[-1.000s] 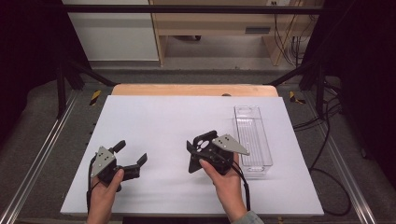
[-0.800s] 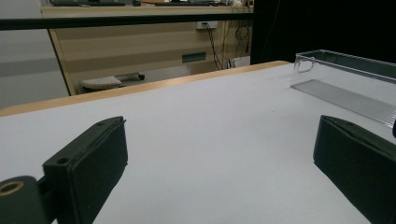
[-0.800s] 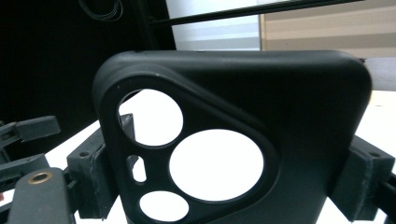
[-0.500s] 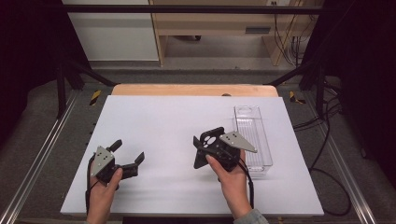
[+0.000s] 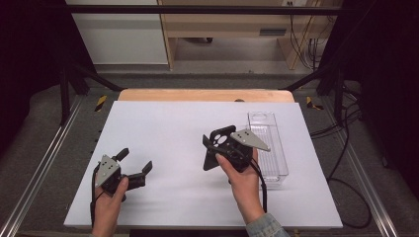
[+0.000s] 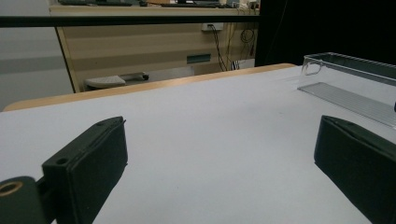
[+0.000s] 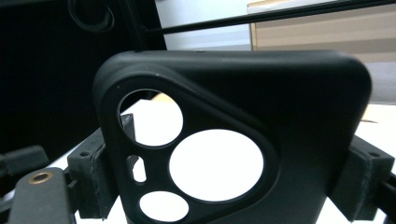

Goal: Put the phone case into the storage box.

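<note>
A black phone case (image 5: 216, 146) with round camera cutouts is held above the white table, right of centre, by my right gripper (image 5: 223, 154), which is shut on it. In the right gripper view the phone case (image 7: 299, 140) stands upright across the frame, and the right gripper (image 7: 229, 196) clamps its two side edges. My left gripper (image 5: 134, 161) rests low at the front left, open, with nothing between its fingers. From the left gripper view, the left gripper (image 6: 224, 177) looks across bare white tabletop towards a clear plastic tray (image 6: 355, 86).
The clear plastic tray (image 5: 269, 163) lies lengthwise on the table's right side, just beyond my right hand. The white table sheet (image 5: 163, 123) has a wooden strip (image 5: 202, 95) along its far edge. Metal rails (image 5: 39, 168) run down both sides.
My right gripper has carried the phone case slightly to the right and higher, towards the tray. The left gripper has hardly moved and stays open.
</note>
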Tool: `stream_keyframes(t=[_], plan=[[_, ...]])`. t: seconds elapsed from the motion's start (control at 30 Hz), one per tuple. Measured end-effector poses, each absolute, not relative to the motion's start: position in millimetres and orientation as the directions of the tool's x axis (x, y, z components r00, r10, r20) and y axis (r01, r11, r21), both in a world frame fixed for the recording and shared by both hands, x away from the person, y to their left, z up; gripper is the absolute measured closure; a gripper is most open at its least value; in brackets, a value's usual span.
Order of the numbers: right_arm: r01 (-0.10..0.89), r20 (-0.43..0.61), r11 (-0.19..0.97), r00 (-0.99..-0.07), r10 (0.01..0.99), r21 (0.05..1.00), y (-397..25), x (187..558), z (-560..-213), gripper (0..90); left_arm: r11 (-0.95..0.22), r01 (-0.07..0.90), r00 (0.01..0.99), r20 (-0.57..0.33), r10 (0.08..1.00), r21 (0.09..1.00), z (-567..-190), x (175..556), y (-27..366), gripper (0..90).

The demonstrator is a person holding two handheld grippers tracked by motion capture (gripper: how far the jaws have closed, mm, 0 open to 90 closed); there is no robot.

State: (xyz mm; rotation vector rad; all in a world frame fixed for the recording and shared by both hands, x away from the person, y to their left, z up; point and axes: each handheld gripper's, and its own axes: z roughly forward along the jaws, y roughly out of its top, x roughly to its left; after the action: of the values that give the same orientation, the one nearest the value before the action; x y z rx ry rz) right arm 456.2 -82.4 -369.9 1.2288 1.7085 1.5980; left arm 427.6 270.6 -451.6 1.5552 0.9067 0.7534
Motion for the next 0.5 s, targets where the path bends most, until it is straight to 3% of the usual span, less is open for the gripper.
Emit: stream_keyframes(t=[0.5], plan=[[0.269, 0.224, -0.115, -0.419, 0.880, 0.956, -105, 488, -328, 13.8, -0.057, 0.172, 0.481, -0.034, 0.876, 0.983, -454, 430, 277, 2.8]])
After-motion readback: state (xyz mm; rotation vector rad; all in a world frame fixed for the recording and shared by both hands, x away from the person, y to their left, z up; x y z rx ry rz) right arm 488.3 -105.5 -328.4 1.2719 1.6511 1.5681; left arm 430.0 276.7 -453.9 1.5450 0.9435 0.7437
